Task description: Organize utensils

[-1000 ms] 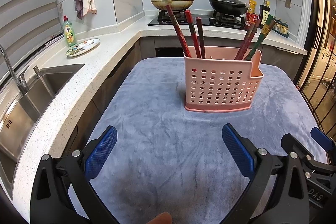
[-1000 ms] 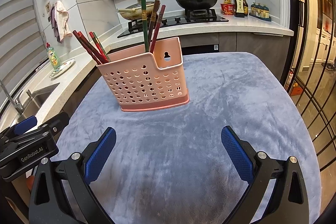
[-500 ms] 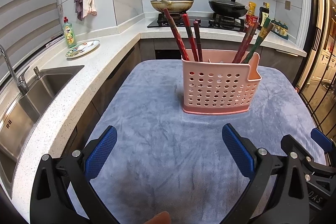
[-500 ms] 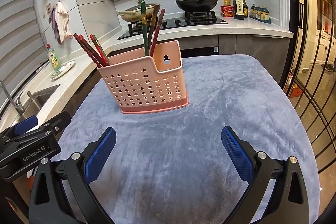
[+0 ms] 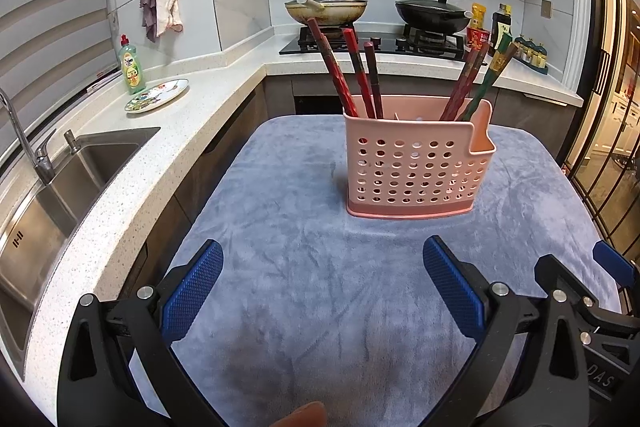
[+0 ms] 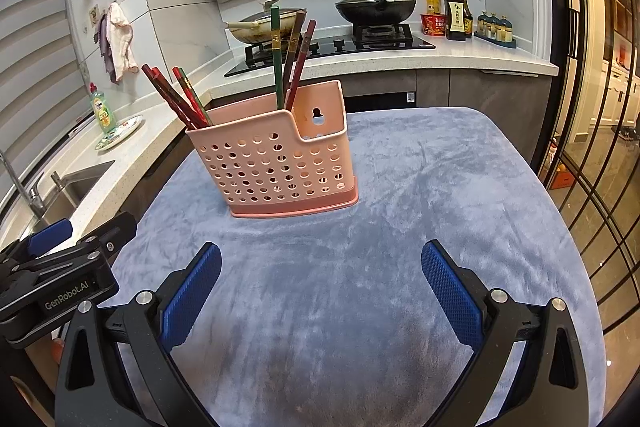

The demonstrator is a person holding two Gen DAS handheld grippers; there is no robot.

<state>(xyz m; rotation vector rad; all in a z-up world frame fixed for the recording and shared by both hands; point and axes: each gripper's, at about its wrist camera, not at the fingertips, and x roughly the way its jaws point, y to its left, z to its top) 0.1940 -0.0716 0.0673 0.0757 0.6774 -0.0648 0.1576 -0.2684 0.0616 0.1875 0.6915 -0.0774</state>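
Observation:
A pink perforated utensil basket (image 5: 416, 167) (image 6: 276, 167) stands upright on the grey-blue cloth (image 5: 304, 267) (image 6: 420, 207). Red and dark chopsticks (image 5: 352, 71) (image 6: 176, 99) lean out of its left end. Brown chopsticks and a green one (image 5: 480, 75) (image 6: 286, 59) stick up at its right end. My left gripper (image 5: 322, 287) hovers open over the cloth, short of the basket, with nothing between its fingers. My right gripper (image 6: 320, 287) is open too, empty, to the basket's near right. Each gripper's body shows at the edge of the other's view.
A white counter with a steel sink (image 5: 60, 195), tap, dish soap bottle (image 5: 131, 67) and painted plate (image 5: 157, 95) runs along the left. Two lidded pans (image 5: 326, 9) (image 6: 376, 7) sit on the hob behind. Sauce bottles (image 6: 456, 13) stand at the back right. Glass doors line the right.
Both grippers have drawn back slightly and tilted up, so the basket sits a little lower and farther in view. Both stay open; the basket and chopsticks have not moved.

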